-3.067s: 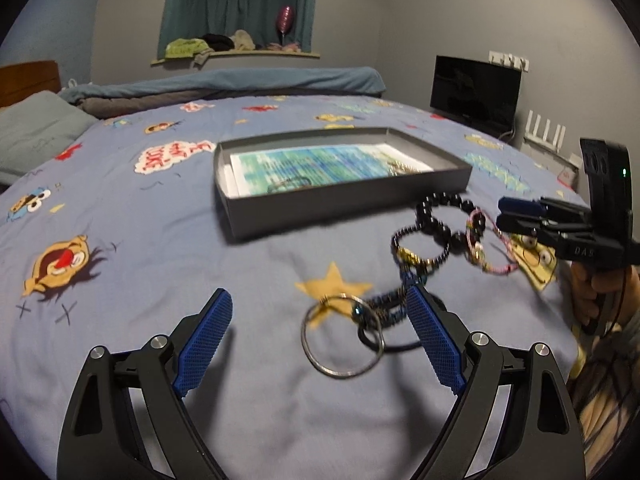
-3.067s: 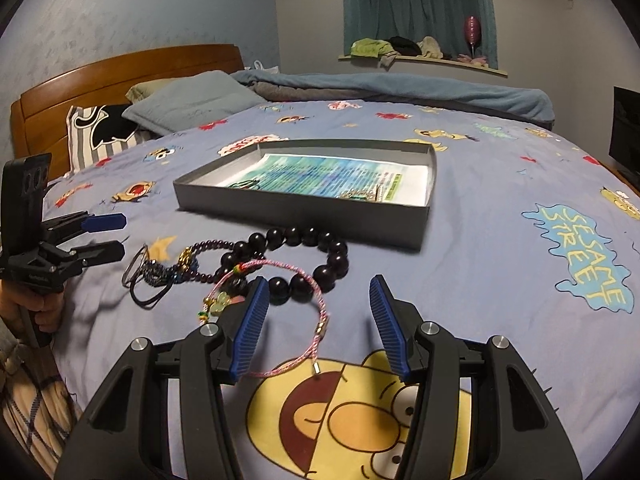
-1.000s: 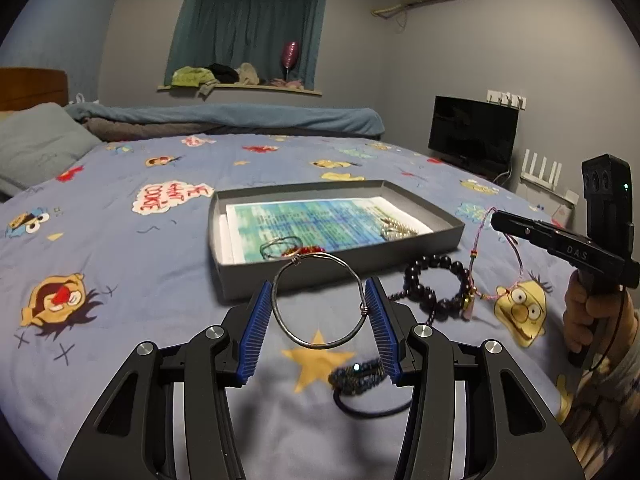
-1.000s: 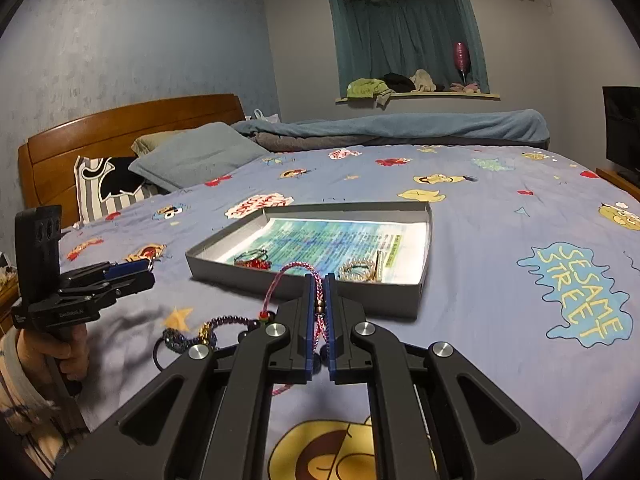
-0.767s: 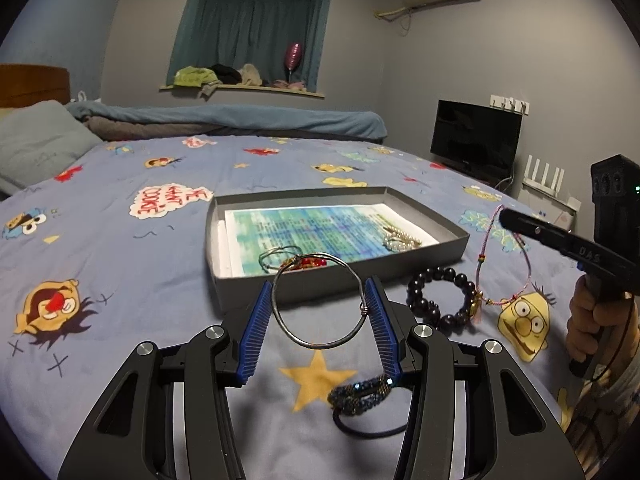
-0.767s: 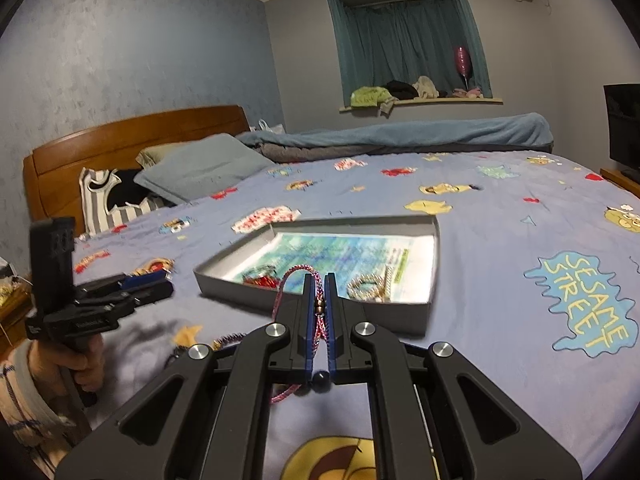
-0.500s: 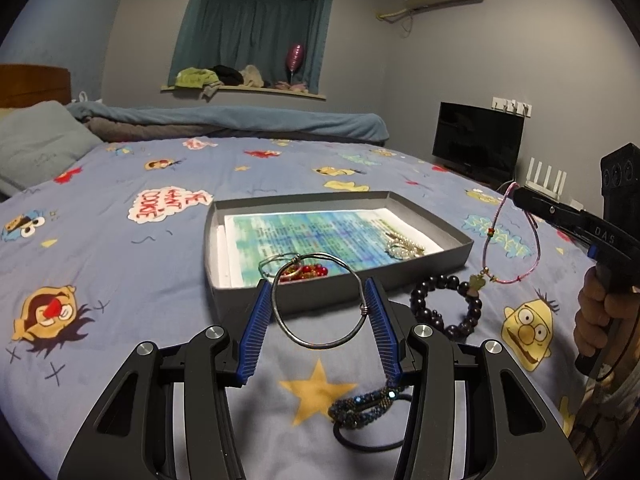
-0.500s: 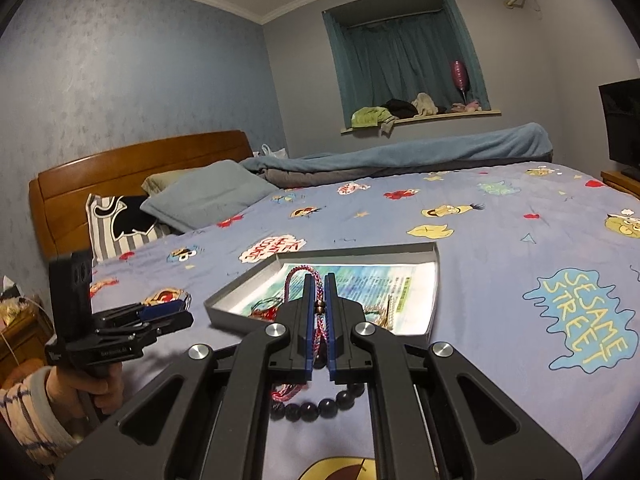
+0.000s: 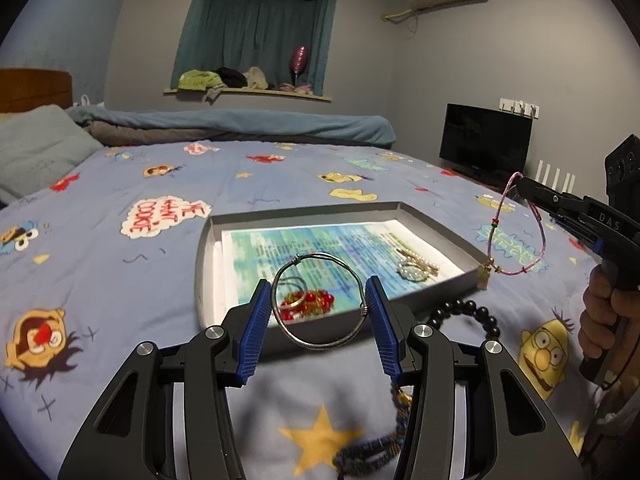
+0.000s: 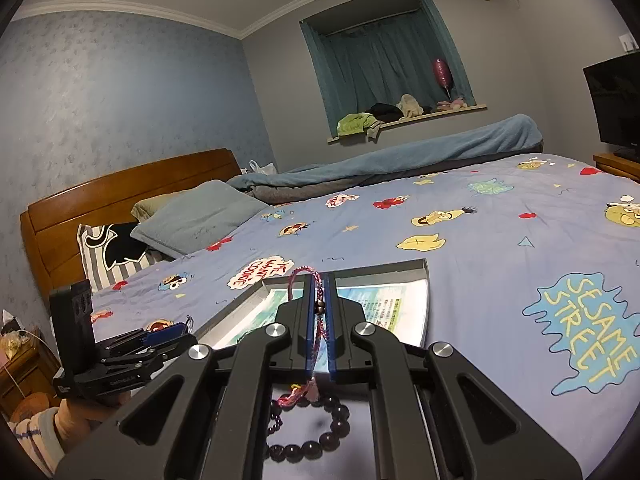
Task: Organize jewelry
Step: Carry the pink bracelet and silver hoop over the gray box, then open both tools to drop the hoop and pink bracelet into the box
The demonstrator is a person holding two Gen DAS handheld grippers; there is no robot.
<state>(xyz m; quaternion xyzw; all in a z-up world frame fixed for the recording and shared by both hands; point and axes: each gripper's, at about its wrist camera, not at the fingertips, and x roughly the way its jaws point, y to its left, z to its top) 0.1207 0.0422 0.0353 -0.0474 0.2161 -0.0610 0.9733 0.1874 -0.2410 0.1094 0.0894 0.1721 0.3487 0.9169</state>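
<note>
My left gripper [image 9: 318,304] is shut on a silver wire bangle [image 9: 320,344], held just above the near wall of the grey tray [image 9: 304,213]. The tray holds a printed sheet, a red bead bracelet [image 9: 306,304] and a pearl piece [image 9: 414,269]. My right gripper [image 10: 319,280] is shut on a pink cord bracelet [image 10: 300,274]; in the left wrist view this bracelet [image 9: 516,240] hangs from it over the tray's right corner. A black bead bracelet [image 9: 470,314] and a dark beaded bracelet [image 9: 380,444] lie on the bedsheet.
The bed has a blue cartoon sheet [image 9: 120,280]. Pillows [image 10: 192,216] and a wooden headboard [image 10: 120,188] are at the left in the right wrist view. A TV [image 9: 486,140] stands at the right. A rolled blanket [image 9: 240,124] lies along the far edge.
Both grippers closed on their pieces earlier, lifted them off the sheet, and have moved toward the tray. The pink bracelet now hangs higher, near the tray's right corner.
</note>
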